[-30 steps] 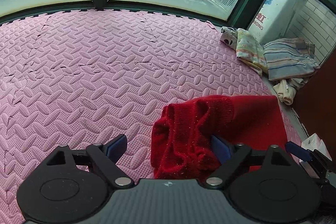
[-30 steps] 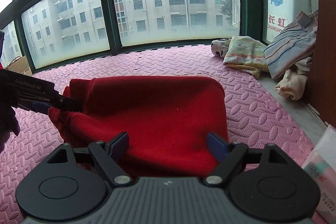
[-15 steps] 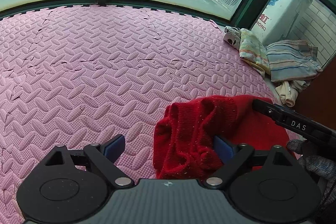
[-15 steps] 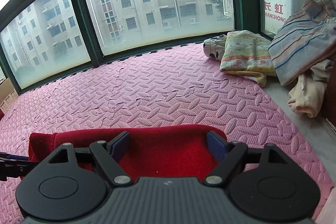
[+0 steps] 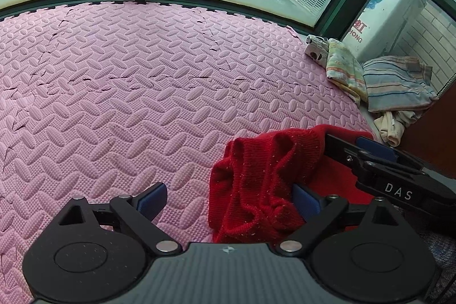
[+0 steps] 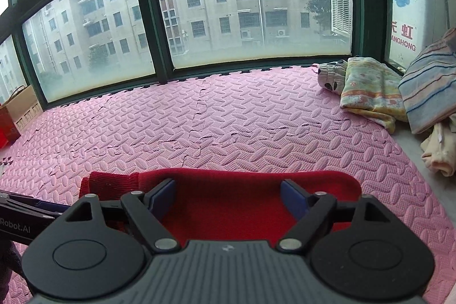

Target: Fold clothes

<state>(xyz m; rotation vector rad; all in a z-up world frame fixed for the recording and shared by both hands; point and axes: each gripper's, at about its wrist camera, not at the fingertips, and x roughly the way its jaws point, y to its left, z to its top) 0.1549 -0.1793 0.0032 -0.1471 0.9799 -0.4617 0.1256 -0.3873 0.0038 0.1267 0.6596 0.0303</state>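
Observation:
A red knit garment (image 5: 265, 175) lies folded on the pink foam mat (image 5: 142, 93). Its bunched left end sits between my left gripper's fingers. My left gripper (image 5: 228, 200) is open; its right fingertip touches the bunched knit, its left one is over bare mat. In the right wrist view the garment (image 6: 228, 204) lies flat and wide under my right gripper (image 6: 228, 191), which is open above its near edge. The right gripper also shows in the left wrist view (image 5: 370, 158), resting over the garment's right part. The left gripper's body shows at the right wrist view's left edge (image 6: 17, 218).
A pile of folded clothes (image 6: 384, 93) lies at the mat's far right corner, with a striped one (image 5: 396, 84) on top. Windows (image 6: 256, 4) run along the far edge. A cardboard box (image 6: 20, 110) stands at the far left. A dark wooden panel (image 5: 427, 138) is at the right.
The garment has been lowered from hanging upright to lying flat on the mat. My right gripper has come down and closer to the left one. The left gripper has barely moved.

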